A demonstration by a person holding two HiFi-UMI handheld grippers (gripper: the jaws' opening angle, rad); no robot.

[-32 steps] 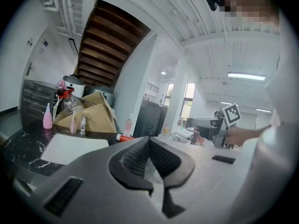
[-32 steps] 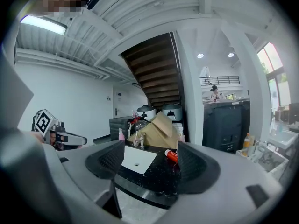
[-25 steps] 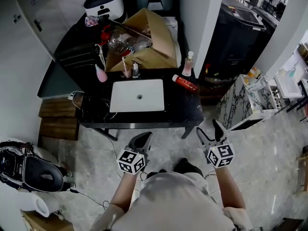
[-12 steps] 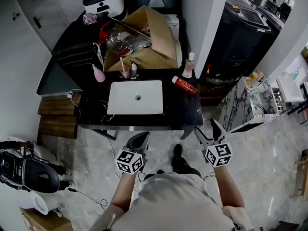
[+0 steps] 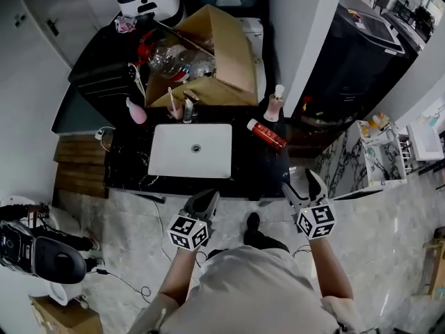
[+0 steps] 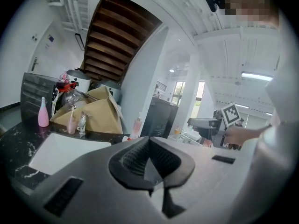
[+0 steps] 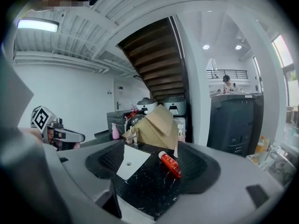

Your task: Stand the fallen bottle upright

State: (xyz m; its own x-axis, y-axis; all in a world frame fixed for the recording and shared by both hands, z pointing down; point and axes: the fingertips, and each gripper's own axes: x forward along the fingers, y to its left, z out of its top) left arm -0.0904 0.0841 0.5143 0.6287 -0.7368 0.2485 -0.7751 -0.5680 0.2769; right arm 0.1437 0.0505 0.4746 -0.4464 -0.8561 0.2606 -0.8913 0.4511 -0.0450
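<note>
Red bottle [image 5: 267, 134] lying on its side on black counter [image 5: 259, 164], right of white sink [image 5: 174, 160], left gripper [image 5: 208, 199] jaws together, empty, right gripper [image 5: 300, 184] jaws apart, empty

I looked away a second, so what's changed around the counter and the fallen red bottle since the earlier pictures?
The person has stepped closer to the counter, bringing both grippers up to its front edge. Nothing was grasped or let go. The red bottle still lies on its side right of the sink, untouched; the left gripper stays shut, the right gripper open and empty.
</note>
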